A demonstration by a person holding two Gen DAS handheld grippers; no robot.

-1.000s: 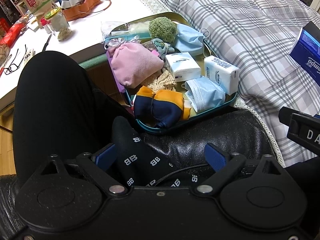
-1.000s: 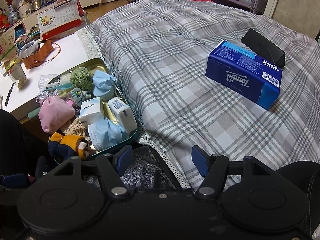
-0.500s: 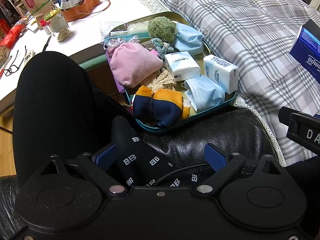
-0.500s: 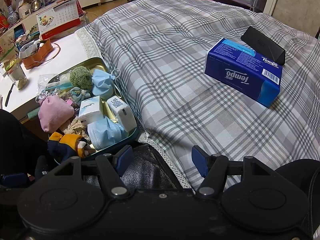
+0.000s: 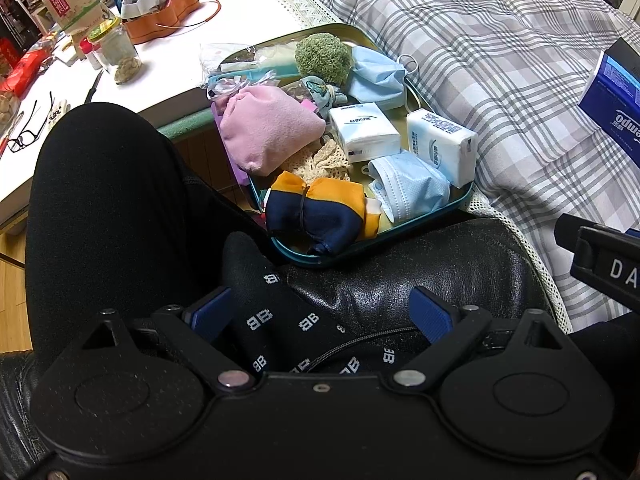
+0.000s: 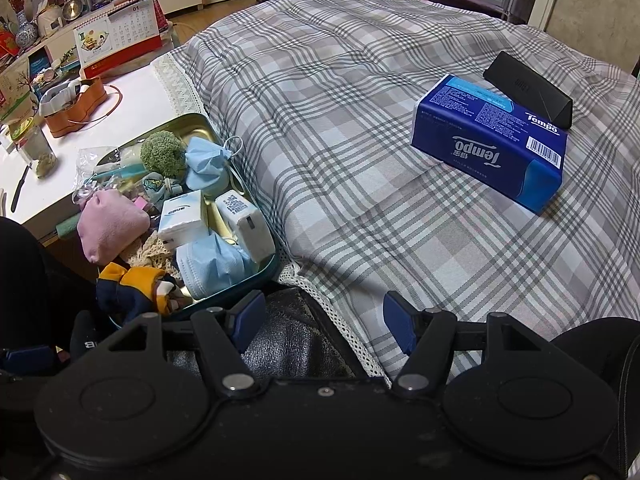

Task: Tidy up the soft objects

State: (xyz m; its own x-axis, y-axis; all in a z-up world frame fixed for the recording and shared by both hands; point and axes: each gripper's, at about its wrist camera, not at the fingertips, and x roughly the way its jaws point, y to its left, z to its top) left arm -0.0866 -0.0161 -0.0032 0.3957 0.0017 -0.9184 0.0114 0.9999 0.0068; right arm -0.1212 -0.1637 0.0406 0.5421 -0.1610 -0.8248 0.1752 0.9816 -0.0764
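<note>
Left gripper [image 5: 320, 314] spread wide over black patterned sock [image 5: 280, 320] — right gripper [image 6: 324, 322] likewise agape, empty, near teal tray [image 6: 256, 280] crammed with masks, tissue packs, pink pouch [image 6: 110, 228].

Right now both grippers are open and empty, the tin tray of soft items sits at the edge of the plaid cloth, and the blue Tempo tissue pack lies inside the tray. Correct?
Not quite. The blue Tempo tissue pack lies outside the tin tray, out on the plaid cloth, as the right wrist view shows. The left gripper and right gripper are open and empty.
</note>
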